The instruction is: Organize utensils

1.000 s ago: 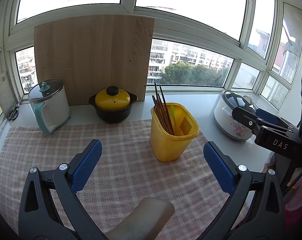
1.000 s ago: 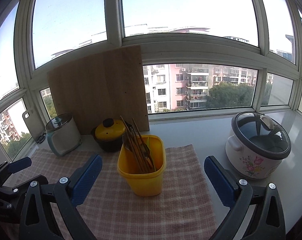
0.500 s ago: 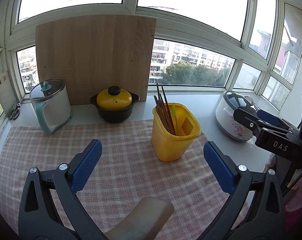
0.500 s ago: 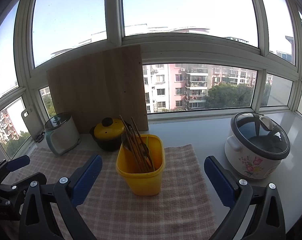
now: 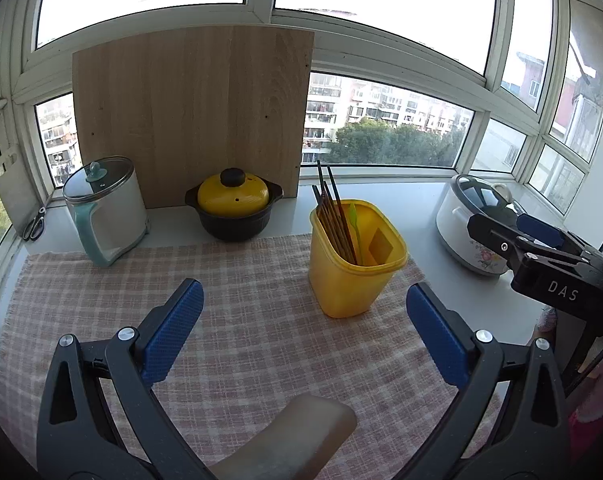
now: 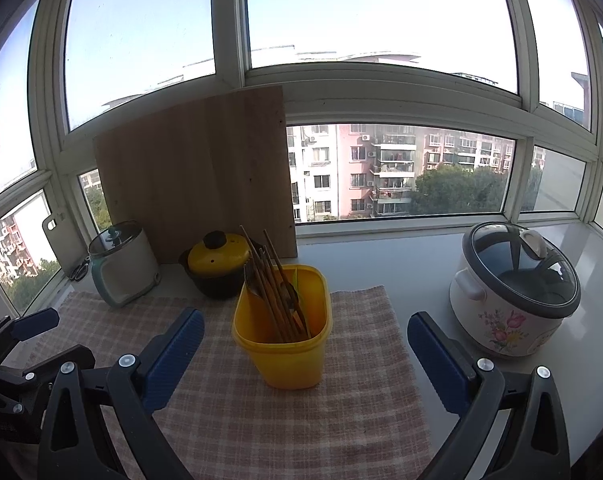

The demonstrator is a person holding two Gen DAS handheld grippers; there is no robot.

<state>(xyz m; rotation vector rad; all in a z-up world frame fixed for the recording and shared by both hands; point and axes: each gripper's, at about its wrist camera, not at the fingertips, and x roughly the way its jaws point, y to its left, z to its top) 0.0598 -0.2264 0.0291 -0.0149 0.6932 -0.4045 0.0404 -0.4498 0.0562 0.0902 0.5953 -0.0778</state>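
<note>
Yellow holder (image 6: 280, 332) sat mid-frame on the checked cloth (image 5: 241, 312), chopsticks (image 6: 270, 280) & spoons already inside. Both cams barely drifted vs 1 s ago, nothing else moved. Left gripper (image 5: 303, 338) & right gripper (image 6: 305, 358) were spread wide, empty. Sorting prob. done.

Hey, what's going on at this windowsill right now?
A person holds two grippers, both open and empty, above a checked cloth. The left gripper and right gripper face a yellow bin that already holds chopsticks and other utensils. Nothing is being grasped.
</note>
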